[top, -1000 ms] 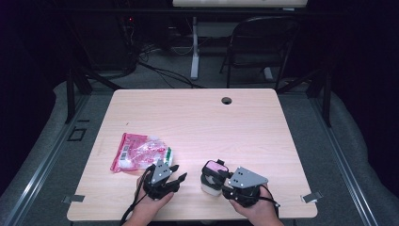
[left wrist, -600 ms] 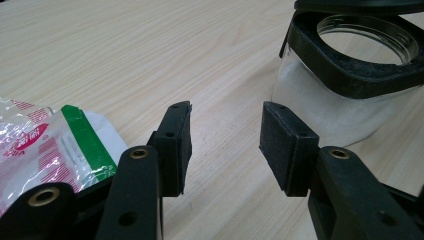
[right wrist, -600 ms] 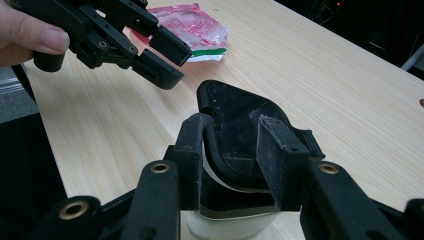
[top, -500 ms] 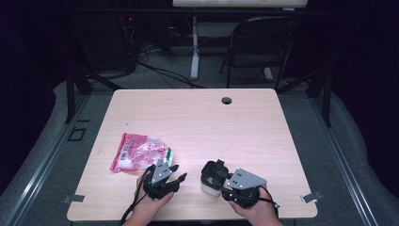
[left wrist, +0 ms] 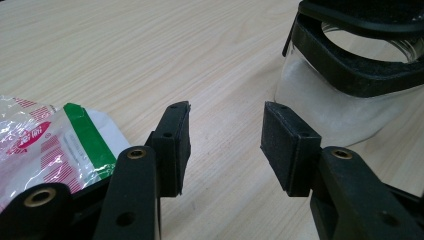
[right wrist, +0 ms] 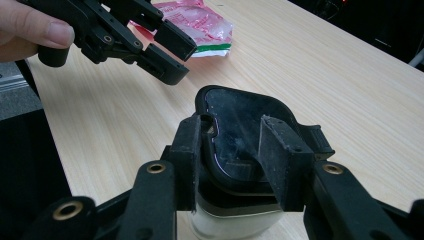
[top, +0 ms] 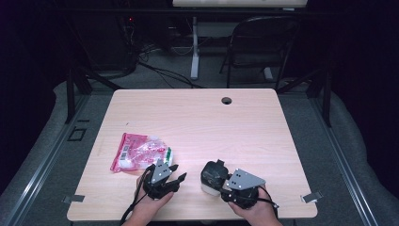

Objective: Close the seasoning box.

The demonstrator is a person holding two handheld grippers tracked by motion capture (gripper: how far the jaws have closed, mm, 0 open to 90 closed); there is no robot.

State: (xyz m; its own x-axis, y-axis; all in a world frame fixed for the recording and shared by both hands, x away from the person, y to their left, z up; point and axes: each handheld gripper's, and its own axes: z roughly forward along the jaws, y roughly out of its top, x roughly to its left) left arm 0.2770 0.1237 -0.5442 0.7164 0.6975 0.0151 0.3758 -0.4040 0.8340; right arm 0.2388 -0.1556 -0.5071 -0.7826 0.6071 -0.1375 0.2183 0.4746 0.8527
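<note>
The right claw (right wrist: 230, 150) sits at the black lid (right wrist: 245, 130) of a squat clear jar (left wrist: 345, 105) that stands upright on the table (top: 197, 122), its long axis vertical and its mouth pointing up. The right claw's jaws have just been opening; in the right gripper view they stand to either side of the lid's near edge, slightly parted from it as far as the picture tells (the left pad looks closest, and contact there cannot be ruled out). So the jar lies straight ahead of and just below the right claw, between its jaws, and the right hand is plainly the nearer one.

The left claw (top: 175, 175) hovers just beside the jar with its jaws apart and nothing between them. Seen along those jaws, the jar stands ahead and to the right, near but not touching. To the other side of the left claw, close by its left jaw, lies a crinkled pink and white packet (top: 141, 153) with a green band, flat on the table.

The coming move seems to turn on the lid: with the jar upright, its axis runs up through the lid, so any lift or twist would go about that vertical line. The lid's hinged or clipped tab (right wrist: 320, 140) points away from the right claw, to the far right.
</note>
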